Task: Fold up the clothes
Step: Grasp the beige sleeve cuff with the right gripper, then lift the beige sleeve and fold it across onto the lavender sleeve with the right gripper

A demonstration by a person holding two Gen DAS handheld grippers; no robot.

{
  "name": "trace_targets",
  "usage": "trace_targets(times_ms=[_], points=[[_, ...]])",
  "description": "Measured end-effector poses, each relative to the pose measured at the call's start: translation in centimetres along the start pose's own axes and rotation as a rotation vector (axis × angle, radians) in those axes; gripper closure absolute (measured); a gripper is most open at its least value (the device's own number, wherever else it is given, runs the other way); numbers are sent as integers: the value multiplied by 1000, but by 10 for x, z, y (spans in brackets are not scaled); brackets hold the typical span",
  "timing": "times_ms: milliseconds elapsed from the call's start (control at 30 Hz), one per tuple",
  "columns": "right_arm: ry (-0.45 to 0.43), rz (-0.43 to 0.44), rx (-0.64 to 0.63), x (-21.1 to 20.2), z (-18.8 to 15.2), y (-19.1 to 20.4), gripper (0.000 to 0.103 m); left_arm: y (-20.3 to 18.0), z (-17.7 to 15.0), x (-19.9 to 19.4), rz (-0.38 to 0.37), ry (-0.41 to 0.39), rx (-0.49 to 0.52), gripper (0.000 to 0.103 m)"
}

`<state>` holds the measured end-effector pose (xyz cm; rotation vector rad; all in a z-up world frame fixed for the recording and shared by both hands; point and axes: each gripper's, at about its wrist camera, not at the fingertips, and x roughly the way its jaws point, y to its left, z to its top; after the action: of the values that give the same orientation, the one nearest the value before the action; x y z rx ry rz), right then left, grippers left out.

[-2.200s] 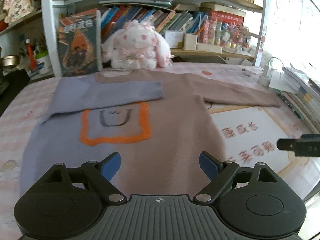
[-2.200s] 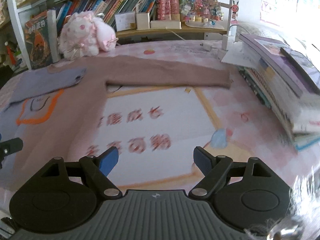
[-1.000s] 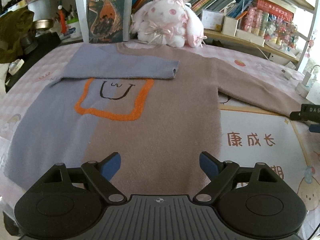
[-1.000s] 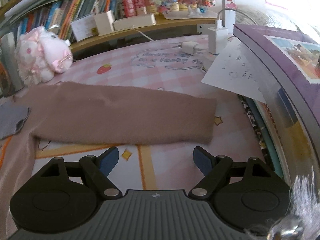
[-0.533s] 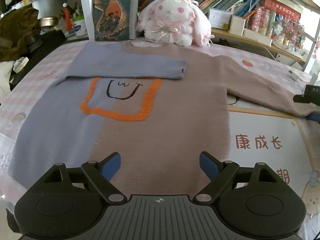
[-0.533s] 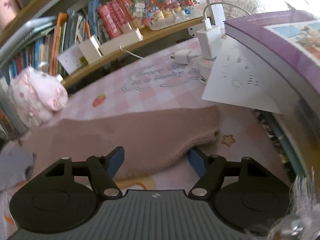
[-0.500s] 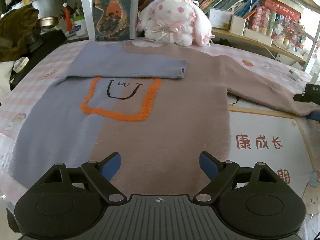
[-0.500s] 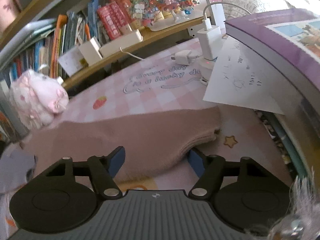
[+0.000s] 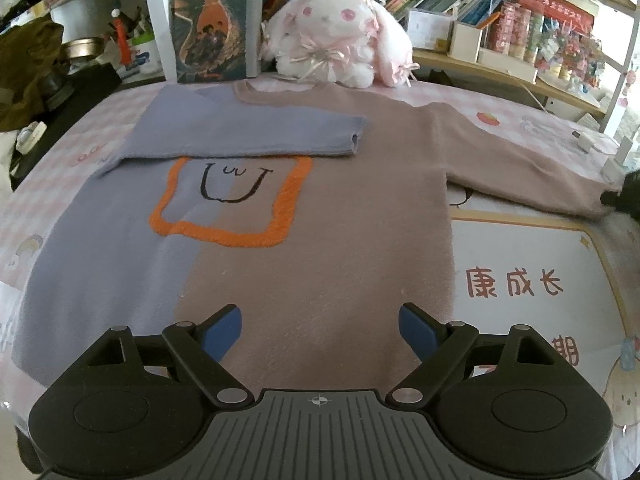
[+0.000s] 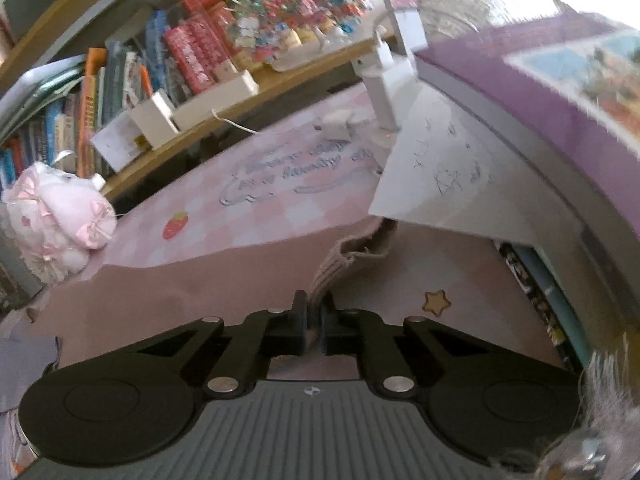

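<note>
A sweater, half blue and half dusty pink with an orange-framed smiley on the chest, lies flat on the pink table mat. Its blue sleeve is folded across the chest. The pink sleeve stretches out to the right. My left gripper hangs open over the sweater's lower hem with nothing between its fingers. My right gripper is shut on the pink sleeve's cuff, which bunches up out of the pinched pads. In the left wrist view the right gripper shows as a dark shape at the cuff end.
A plush rabbit and an upright book stand behind the collar below shelves of books. A stack of books with a purple cover, a sheet of paper and white chargers crowd the right of the cuff.
My right gripper closed from open onto the pink cuff and rolled, tilting its view. The cuff now stands pinched up. The left gripper and the sweater body kept still.
</note>
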<state>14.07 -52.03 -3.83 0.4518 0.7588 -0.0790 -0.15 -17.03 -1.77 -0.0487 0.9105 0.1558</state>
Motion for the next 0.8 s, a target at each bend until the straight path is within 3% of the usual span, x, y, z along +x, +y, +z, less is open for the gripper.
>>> trace_targets(times_ms=[367, 800], points=[[-64, 171, -45, -33, 19, 59, 98, 20, -5, -10, -14, -45, -18, 15], [-150, 262, -194, -64, 5, 196, 98, 101, 5, -19, -125, -178, 56, 15]])
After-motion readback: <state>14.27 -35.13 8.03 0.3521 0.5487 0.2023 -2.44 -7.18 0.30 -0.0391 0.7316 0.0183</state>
